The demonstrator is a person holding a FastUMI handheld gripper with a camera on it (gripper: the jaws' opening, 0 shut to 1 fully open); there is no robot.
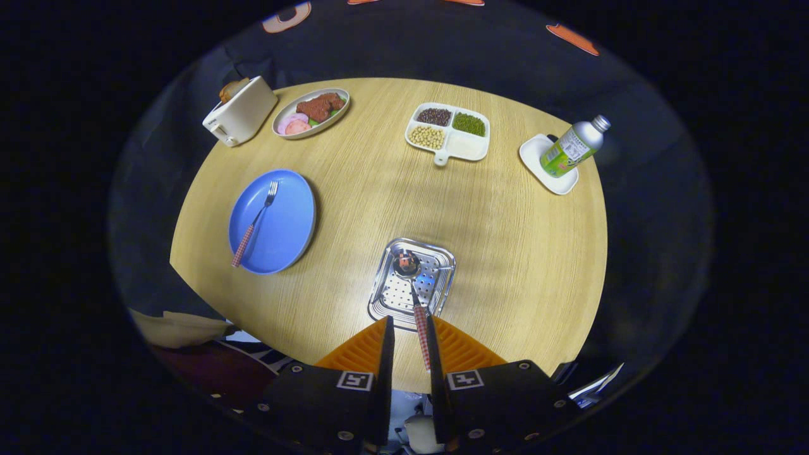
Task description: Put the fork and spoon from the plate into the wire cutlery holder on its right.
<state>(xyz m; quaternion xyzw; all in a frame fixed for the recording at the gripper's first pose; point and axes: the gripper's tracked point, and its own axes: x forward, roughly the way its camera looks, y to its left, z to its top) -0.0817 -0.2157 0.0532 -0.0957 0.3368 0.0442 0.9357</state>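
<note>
Gripper point(409, 325) fingers flank spoon point(414, 291) handle above holder point(412, 284).

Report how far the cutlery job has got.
Done: nothing sits loose in the holder yet. In hand: the spoon hangs with its bowl inside the metal cutlery holder; its handle runs back between the fingers of the gripper, though whether they pinch it is unclear. Left: release the spoon, then fetch the fork, which lies on the blue plate.
</note>
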